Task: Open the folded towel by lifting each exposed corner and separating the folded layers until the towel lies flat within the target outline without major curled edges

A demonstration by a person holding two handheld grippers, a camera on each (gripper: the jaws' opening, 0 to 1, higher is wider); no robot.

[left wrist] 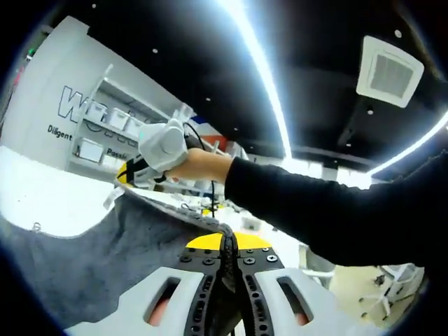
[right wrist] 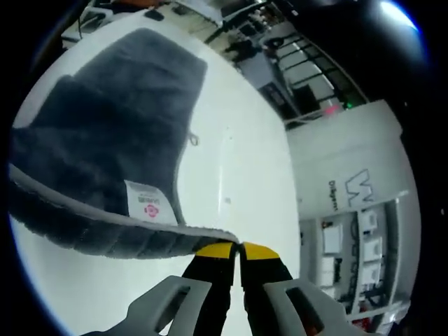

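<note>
The dark grey towel hangs lifted, with its upper edge stretched between both grippers. My left gripper, yellow-tipped, is shut on that edge at the near end. At the far end a gloved hand on a black sleeve holds my right gripper on the towel's other corner. In the right gripper view my right gripper is shut on the towel's corner. The rest of the towel trails down onto the white table. A white care label shows near the held edge, and a small loop sticks out of the side.
The white table lies under and beside the towel. A white wall with lettering and shelves stands behind it. Office chairs stand on the floor to the right. Ceiling light strips run overhead.
</note>
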